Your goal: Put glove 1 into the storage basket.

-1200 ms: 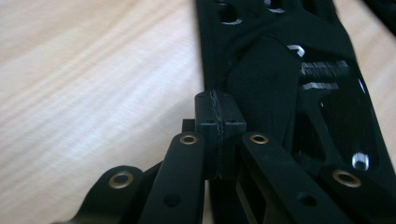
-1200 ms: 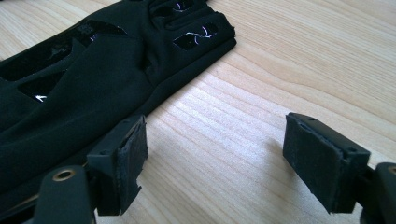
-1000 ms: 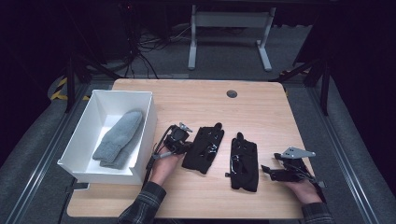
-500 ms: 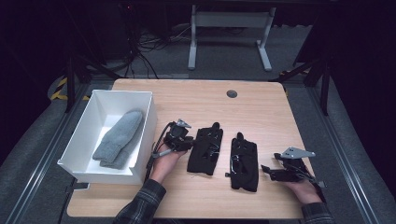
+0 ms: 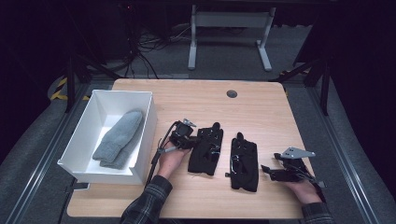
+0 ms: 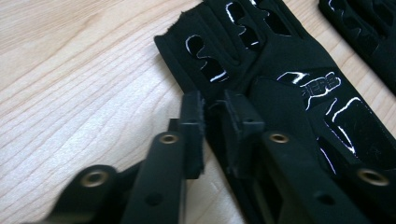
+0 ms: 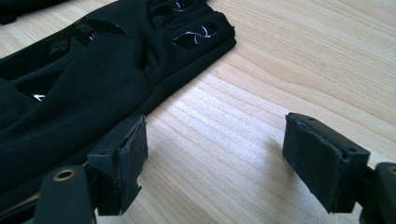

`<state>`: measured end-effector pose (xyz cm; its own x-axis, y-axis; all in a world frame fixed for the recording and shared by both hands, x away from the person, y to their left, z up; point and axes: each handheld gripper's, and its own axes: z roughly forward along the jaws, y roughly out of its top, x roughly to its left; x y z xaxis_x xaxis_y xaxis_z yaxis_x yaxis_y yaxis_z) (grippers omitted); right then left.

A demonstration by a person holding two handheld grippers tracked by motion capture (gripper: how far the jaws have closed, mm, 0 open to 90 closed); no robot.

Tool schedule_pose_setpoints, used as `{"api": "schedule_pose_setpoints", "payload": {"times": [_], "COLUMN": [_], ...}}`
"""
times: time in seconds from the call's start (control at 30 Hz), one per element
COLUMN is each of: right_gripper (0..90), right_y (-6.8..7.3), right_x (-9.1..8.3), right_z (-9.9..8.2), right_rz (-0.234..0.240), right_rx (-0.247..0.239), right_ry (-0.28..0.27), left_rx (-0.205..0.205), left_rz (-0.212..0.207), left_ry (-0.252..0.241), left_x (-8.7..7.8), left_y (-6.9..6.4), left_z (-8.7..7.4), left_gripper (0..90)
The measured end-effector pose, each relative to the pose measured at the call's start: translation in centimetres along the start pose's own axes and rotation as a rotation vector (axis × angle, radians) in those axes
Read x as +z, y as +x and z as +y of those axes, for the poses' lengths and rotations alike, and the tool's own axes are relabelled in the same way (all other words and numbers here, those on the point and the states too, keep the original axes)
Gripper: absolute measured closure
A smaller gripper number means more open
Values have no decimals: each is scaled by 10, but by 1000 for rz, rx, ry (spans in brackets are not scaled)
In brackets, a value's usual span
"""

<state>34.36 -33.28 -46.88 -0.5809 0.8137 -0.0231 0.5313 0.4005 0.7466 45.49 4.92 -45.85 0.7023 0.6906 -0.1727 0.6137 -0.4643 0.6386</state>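
Two black gloves lie side by side on the wooden table [image 5: 261,107]. My left gripper [image 5: 195,141] sits low at the left edge of the left glove [image 5: 208,151]. In the left gripper view its gripper [image 6: 214,128] shows only a narrow gap, with the edge of the left glove [image 6: 289,84] lying in it and one jaw over the glove. The jaws have just been closing, and I see no pad pressing the fabric. My right gripper [image 5: 267,169] rests just right of the right glove [image 5: 244,163]. It [image 7: 212,161] is wide open over bare wood, beside that right glove [image 7: 70,79].
A white box [image 5: 107,172] stands at the table's left edge with a grey knitted mitten [image 5: 119,140] inside. A round cable hole [image 5: 231,94] is at the back of the table. A metal stand's legs [image 5: 229,42] are on the floor beyond.
My left gripper has shifted slightly right, onto the left glove's edge, and that glove's near side has been nudged. The right gripper and right glove have not moved.
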Motion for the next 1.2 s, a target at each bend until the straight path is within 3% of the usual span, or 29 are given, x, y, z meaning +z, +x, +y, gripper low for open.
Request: {"api": "schedule_pose_setpoints", "payload": {"times": [0.1, 0.17, 0.3, 0.47, 0.6, 0.8, 1.2], "right_gripper": [225, 228, 317, 685, 873, 894, 894], "right_y": [0, 0, -2, -1, 6, 17, 27], "right_x": [0, 0, -2, -11, -13, -2, 9], "right_z": [0, 0, 0, 6, 12, 13, 20], "right_rz": [0, -1, -6, 15, 41, 87, 121], "right_rx": [0, 1, 7, 10, -11, -42, -70], "right_ry": [0, 0, -5, -35, -39, 15, 27], "left_rx": [18, -2, -58, -91, -103, -88, -96], "left_rz": [14, 7, -66, -132, -164, -188, -242], "left_ry": [3, -1, -24, -60, -69, -95, -120], "left_x": [0, 0, -2, -10, -15, -23, -28], "left_y": [-3, -2, 5, 11, 9, 3, -2], "left_z": [1, 1, -1, -1, -2, 1, 4], "left_gripper": [864, 875, 880, 880, 879, 879, 879]}}
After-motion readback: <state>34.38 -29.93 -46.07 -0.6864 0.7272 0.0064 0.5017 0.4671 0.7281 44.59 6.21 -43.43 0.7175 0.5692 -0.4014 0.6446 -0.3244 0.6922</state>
